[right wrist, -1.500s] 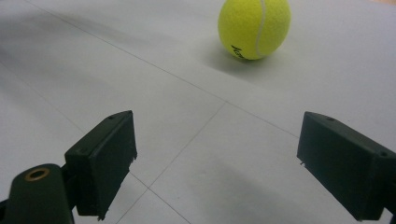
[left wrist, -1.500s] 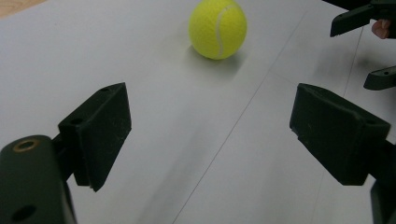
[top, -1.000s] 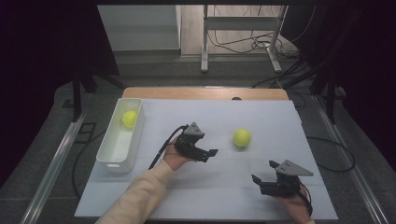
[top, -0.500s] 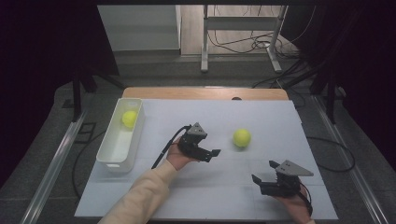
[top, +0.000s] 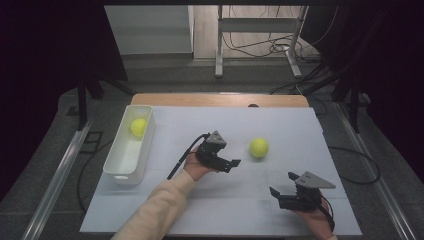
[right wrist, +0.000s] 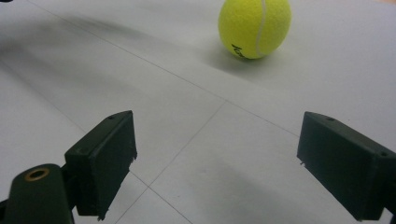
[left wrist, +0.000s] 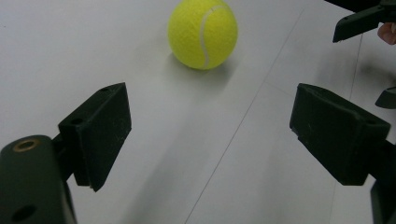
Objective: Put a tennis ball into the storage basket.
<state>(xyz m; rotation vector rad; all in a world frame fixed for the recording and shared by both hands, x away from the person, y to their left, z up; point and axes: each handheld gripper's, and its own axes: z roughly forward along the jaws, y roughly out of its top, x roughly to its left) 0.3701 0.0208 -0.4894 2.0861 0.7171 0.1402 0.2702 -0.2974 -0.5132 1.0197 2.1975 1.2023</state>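
The left tool (top: pixel 226 163) hung just above the desk (top: pixel 300 125) with its jaws spread wide and nothing between them, aimed at the loose tennis ball (top: pixel 259 147), which lay on the white surface near the jaw tips but apart from them. In the left gripper view that ball (left wrist: pixel 202 33) sat ahead of the gap, slightly off its centre line toward the left jaw. The right tool (top: pixel 285 196) rested lower on the desk, nearer the person, jaws likewise spread and empty. At the far left edge stood a white bin (top: pixel 116 169) with a second ball (top: pixel 138 127) already inside. This looked like the approach before a pick-up: the left tool probably needed to advance until the ball sat between the pads, then close, lift and carry it across to the bin.
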